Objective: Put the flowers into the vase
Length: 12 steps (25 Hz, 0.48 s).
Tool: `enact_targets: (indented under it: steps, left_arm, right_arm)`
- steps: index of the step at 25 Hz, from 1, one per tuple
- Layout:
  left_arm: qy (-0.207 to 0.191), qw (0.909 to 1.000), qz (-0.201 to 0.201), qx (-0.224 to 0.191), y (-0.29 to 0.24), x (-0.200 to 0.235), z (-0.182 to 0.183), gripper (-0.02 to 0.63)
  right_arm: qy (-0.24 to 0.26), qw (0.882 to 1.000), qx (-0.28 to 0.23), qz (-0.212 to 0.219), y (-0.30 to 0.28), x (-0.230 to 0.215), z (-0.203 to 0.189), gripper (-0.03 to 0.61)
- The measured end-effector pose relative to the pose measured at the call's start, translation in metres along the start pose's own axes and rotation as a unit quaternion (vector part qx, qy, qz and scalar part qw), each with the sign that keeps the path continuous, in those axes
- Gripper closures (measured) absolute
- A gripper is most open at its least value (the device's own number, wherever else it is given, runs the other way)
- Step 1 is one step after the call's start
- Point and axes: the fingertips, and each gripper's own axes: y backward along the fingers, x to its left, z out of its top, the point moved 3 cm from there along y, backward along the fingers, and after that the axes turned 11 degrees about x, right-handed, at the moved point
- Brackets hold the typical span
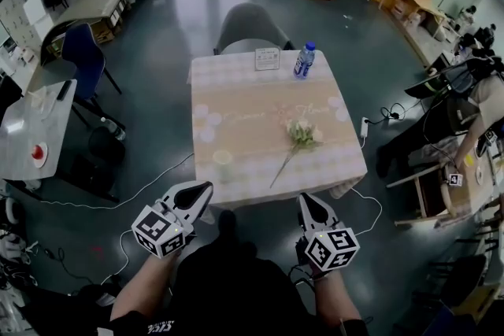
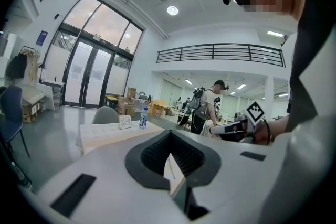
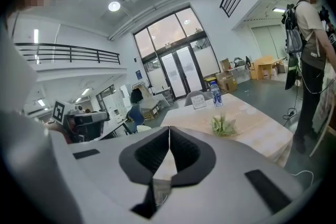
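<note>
The left gripper has its two dark ribbed pads pressed together with nothing between them, and the right gripper is clenched the same way, its jaws meeting in one thin seam and empty. Both are held side by side just short of the near edge of the table, the left one angled toward the table's near left corner, the right one pointing at the near edge right of the middle; neither touches the cloth. The flowers lie flat on the table, right of its centre, with the pale blooms and green leaves toward the far side and the thin stem running near and left toward the near edge. They are well apart from both grippers, closer to the right one. On the near left part of the cloth sits a small pale round object; what it is cannot be told. At the far edge stand a water bottle and, just to its left, a small card. Beyond them a grey chair is drawn up to the table's far side.
</note>
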Motion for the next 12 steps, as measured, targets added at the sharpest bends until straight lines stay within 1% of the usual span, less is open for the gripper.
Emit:
enact_targets:
  steps: [8, 12]
  left_arm:
    - [-0.022, 0.9996, -0.01, 0.014, -0.034, 0.054, 0.009, 0.603]
    - [-0.016, 0.9996, -0.02, 0.013, -0.046, 0.082, 0.013, 0.603]
  right_arm:
    - [-0.009, 1.0, -0.001, -0.017, -0.057, -0.016, 0.037, 0.554]
    - [-0.012, 0.999, 0.011, -0.032, -0.083, -0.021, 0.049, 0.554]
